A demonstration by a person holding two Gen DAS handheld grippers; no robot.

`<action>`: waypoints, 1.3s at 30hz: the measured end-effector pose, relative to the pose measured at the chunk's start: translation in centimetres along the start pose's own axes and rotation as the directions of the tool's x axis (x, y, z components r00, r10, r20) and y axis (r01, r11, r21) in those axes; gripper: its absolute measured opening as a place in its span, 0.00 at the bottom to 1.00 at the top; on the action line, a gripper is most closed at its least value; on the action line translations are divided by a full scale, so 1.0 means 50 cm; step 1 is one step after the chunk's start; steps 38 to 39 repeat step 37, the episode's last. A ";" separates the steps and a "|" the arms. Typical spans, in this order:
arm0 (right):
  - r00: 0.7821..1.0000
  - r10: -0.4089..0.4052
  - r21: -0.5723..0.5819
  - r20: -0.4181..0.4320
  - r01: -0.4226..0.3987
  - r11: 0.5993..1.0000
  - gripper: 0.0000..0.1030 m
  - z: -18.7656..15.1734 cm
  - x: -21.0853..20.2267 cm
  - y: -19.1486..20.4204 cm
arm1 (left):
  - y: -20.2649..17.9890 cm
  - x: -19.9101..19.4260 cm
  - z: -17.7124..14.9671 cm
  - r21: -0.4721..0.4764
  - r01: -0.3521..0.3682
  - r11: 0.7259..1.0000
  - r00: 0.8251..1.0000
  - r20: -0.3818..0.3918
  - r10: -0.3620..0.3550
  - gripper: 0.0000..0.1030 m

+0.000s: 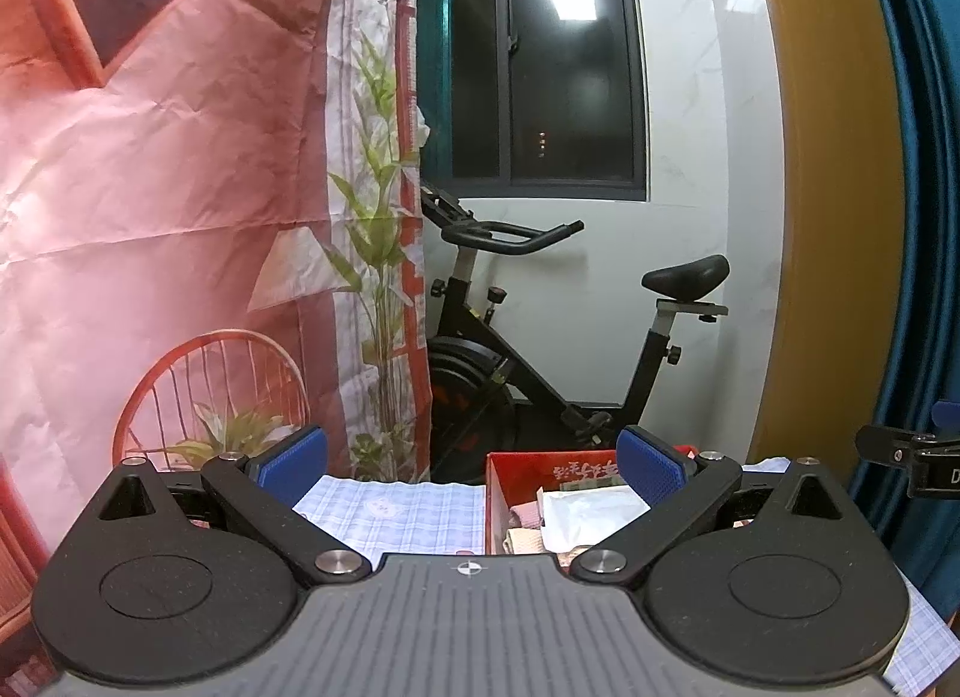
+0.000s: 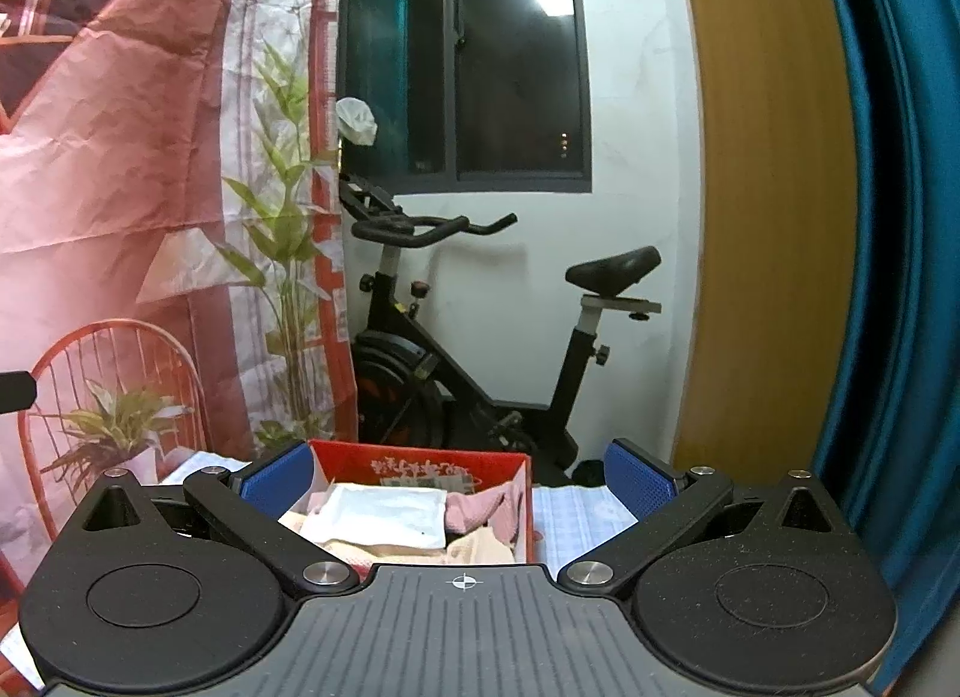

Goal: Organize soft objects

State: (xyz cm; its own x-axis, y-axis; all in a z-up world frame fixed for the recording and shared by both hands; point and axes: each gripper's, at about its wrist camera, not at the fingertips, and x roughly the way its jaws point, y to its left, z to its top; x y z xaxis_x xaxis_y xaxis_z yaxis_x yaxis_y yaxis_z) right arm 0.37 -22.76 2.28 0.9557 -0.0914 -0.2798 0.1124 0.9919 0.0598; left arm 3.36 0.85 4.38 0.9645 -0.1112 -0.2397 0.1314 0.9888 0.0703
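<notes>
A red box [image 2: 420, 464] stands on a table with a pale blue checked cloth [image 1: 396, 511]. Inside lie folded soft cloths: a white one [image 2: 378, 514], a pink one [image 2: 486, 508] and a beige one [image 2: 474, 547]. The box also shows in the left wrist view [image 1: 522, 466], right of centre. My left gripper [image 1: 472, 466] is open and empty, held above the cloth beside the box. My right gripper [image 2: 459, 478] is open and empty, held just in front of and above the box. The right gripper's tip [image 1: 900, 454] shows at the right edge of the left wrist view.
A black exercise bike [image 2: 480, 337] stands behind the table under a dark window [image 2: 468, 55]. A printed pink backdrop [image 1: 168, 187] hangs on the left. A wooden door frame [image 2: 768, 187] and a blue curtain [image 2: 900, 217] are on the right.
</notes>
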 end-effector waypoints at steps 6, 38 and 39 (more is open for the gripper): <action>1.000 -0.003 0.000 -0.006 0.004 1.000 1.00 -0.003 0.007 -0.001 | -0.005 -0.001 0.000 0.002 0.003 1.000 1.000 -0.005 -0.003 1.00; 1.000 -0.007 -0.005 -0.012 0.007 1.000 1.00 -0.015 0.015 0.008 | 0.011 0.023 -0.002 -0.031 0.011 0.999 0.999 -0.045 -0.012 1.00; 1.000 -0.007 -0.005 -0.012 0.007 1.000 1.00 -0.015 0.015 0.008 | 0.011 0.023 -0.002 -0.031 0.011 0.999 0.999 -0.045 -0.012 1.00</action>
